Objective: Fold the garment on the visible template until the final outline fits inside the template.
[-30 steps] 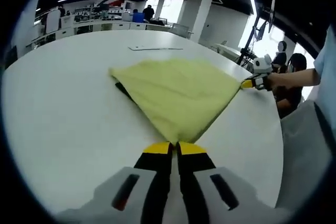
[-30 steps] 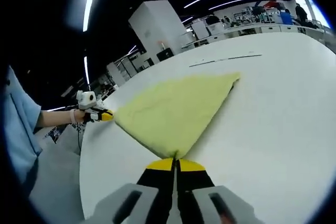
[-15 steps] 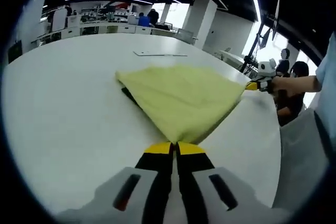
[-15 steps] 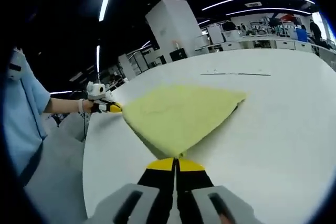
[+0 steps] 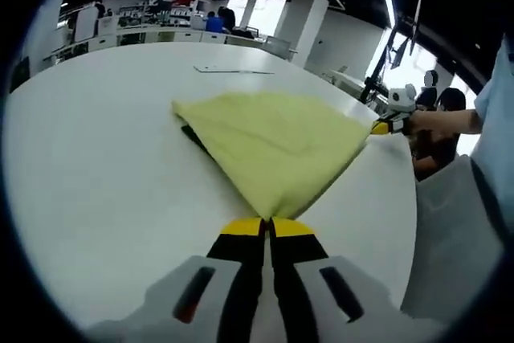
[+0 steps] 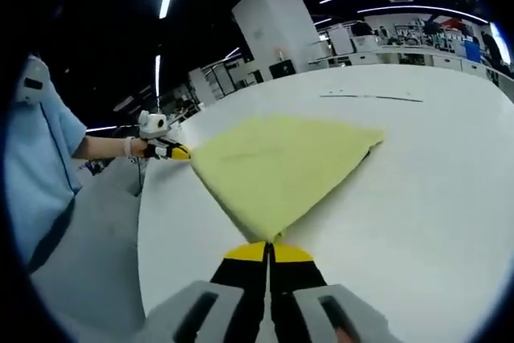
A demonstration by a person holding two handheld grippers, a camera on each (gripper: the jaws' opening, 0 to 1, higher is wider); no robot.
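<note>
Pinching one corner of the garment (image 5: 269, 150), the left gripper (image 5: 267, 226) has its yellow-tipped jaws pressed together on the cloth; same in the right gripper view, where the right gripper (image 6: 269, 251) is clamped on another corner of the garment (image 6: 277, 170). Each gripper also appears in the other's view at the far corner of the cloth: right gripper (image 5: 384, 126) held by a hand (image 5: 422, 122), left gripper (image 6: 175, 151) likewise. Garment: pale yellow, spread flat between the two held corners, fanning out to a third corner further in on the table (image 5: 96, 166). It lies near the table edge closest to the person. A dark strip shows under the far edge of the cloth, possibly the template (image 5: 191, 136); too little visible to confirm. A thin flat item (image 5: 233, 70) lies well beyond, toward the far edge.
</note>
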